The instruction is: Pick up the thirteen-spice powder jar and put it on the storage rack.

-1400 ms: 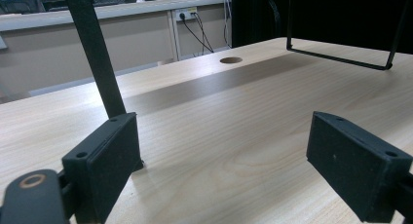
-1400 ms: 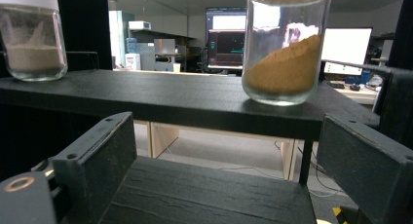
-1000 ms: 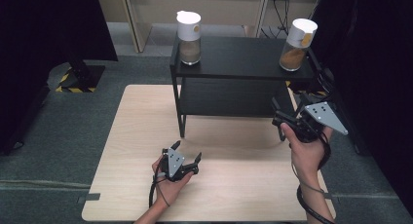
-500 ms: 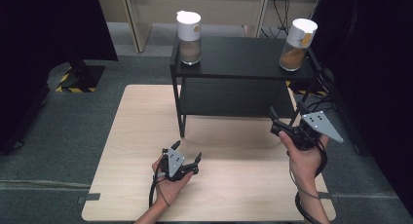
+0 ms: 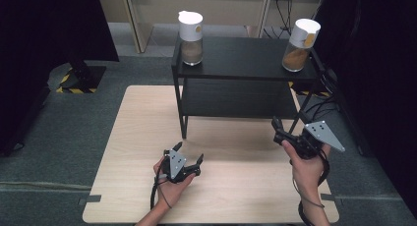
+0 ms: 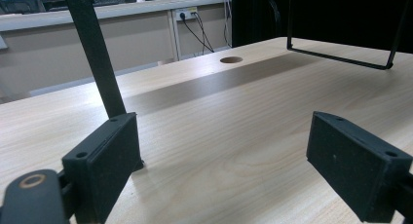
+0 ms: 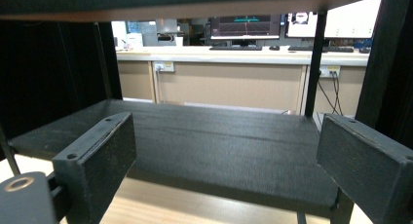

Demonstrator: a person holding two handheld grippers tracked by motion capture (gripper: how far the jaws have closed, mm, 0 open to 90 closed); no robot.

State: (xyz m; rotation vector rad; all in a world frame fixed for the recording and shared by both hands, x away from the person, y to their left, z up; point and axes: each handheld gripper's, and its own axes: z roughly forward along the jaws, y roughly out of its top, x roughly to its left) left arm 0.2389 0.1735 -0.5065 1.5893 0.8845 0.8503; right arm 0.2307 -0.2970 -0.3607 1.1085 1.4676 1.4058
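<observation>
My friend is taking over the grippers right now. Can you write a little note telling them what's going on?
Left gripper: open, holding nothing, low over the pale wooden table.
Right gripper: open, holding nothing, facing the lower shelf of the black two-level rack.
Two clear white-lidded jars stand on the rack's top: the brown-filled jar at its left, the orange-filled jar at its right.
Done: no jar gripped.
Left: probably reach up for a jar.

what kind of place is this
Probably a lab or office test room: a wooden table with a black shelf holding two jars, monitors on a counter behind, and black curtains around.
</observation>
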